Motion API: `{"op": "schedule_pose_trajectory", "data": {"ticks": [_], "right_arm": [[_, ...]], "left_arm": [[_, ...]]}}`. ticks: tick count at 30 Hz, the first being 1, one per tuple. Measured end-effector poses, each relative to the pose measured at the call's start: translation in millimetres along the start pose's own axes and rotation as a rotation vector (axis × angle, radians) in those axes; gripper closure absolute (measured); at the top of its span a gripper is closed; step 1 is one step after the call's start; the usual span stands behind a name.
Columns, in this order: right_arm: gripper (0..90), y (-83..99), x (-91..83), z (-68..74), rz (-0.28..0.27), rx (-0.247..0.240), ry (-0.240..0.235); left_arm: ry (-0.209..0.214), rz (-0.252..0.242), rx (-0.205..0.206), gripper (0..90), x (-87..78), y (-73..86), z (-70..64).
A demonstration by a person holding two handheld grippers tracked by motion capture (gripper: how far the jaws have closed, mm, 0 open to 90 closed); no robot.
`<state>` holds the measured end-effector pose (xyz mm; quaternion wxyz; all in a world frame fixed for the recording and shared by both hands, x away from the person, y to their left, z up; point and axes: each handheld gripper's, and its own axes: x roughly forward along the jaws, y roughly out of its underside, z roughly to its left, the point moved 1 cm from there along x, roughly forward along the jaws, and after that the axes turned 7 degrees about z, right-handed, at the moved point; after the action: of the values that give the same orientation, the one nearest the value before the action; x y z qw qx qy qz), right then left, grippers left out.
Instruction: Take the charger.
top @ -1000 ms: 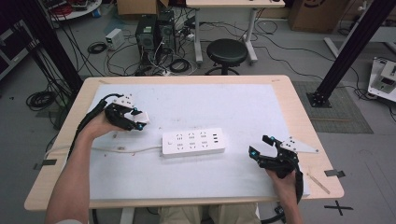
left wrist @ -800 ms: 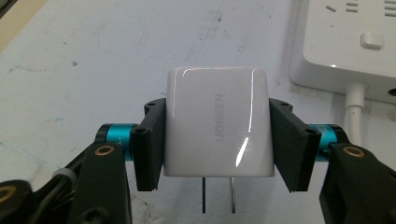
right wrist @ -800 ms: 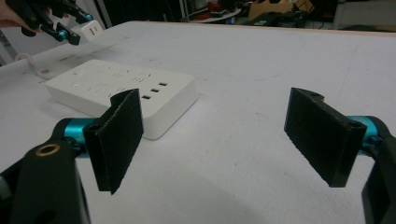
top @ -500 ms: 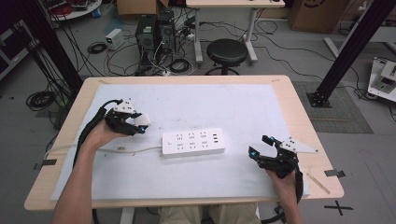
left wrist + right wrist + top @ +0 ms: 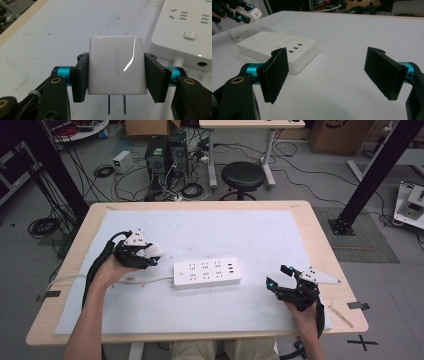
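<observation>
While my left tongs (image 5: 116, 72) clamp a white charger (image 5: 116, 66) by its two flat sides, I can read the grey UGREEN lettering running down its face in the left gripper view. Both pads press against the charger's body, and its two dark prongs (image 5: 116, 104) stick out below it, back toward the camera. Just past the right-hand pad lies one end of the white power strip (image 5: 186, 32), with a round button on top and its white cord (image 5: 178, 61) leaving from the near edge.

From the high view, the left tongs (image 5: 150, 256) hold the charger (image 5: 152, 250) off the surface, just beside the cord end of the strip (image 5: 206, 272), which lies flat on the white sheet covering the counter (image 5: 307, 215). The cord (image 5: 140, 281) trails away under my left hand.

My right tongs (image 5: 279, 276) stand wide open and hold nothing (the gap between the two black pads is plain in the right gripper view (image 5: 329, 75)). They sit well apart from the strip's far end, low over the sheet. In that same view the strip (image 5: 279, 50) lies ahead and left of the open pads, its small USB slots facing them, and farther off the left tongs (image 5: 239, 16) carry the charger (image 5: 255, 13).
</observation>
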<state>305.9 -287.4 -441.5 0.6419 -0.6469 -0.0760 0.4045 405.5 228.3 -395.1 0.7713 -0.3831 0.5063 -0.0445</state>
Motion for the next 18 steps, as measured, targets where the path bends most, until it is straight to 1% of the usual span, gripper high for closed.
{"op": "schedule_pose_trajectory", "data": {"ticks": [1, 2, 5, 6, 9, 10, 14, 15, 18], "right_arm": [[20.2, 0.0, 0.0, 0.0, 0.0, 0.0, 0.0], [20.2, 0.0, 0.0, 0.0, 0.0, 0.0, 0.0], [20.2, -0.1, 0.5, 0.2, 0.006, 0.003, -0.006], [20.2, -0.1, 0.5, 0.4, 0.007, 0.004, -0.007], [20.2, -0.1, 0.5, 0.3, 0.006, 0.002, -0.006], [20.2, 0.0, 0.5, 0.3, 0.007, 0.001, -0.006], [20.2, -0.2, 1.0, -0.1, 0.003, -0.007, -0.007], [20.2, -0.4, 1.3, -0.6, 0.003, -0.01, -0.005], [20.2, -0.3, 1.4, 0.0, 0.007, -0.001, -0.007]], "left_arm": [[0.0, 0.0, 0.0, 42.4, 0.0, 0.0, 0.0], [-0.02, -0.013, 0.003, 42.4, -8.2, -5.8, -7.9], [-0.032, -0.034, 0.005, 42.4, -15.6, -8.9, -13.6], [-0.033, -0.046, -0.001, 42.4, -17.3, -9.3, -15.7], [-0.036, -0.06, -0.012, 42.4, -18.9, -9.4, -18.0], [-0.053, -0.067, -0.019, 42.4, -20.8, -8.4, -23.1], [-0.063, -0.068, -0.02, 42.4, -20.4, -7.1, -27.0], [-0.08, -0.075, -0.034, 42.4, -18.0, -4.6, -34.1], [-0.096, -0.076, -0.038, 42.4, -15.9, -2.7, -41.8]]}}
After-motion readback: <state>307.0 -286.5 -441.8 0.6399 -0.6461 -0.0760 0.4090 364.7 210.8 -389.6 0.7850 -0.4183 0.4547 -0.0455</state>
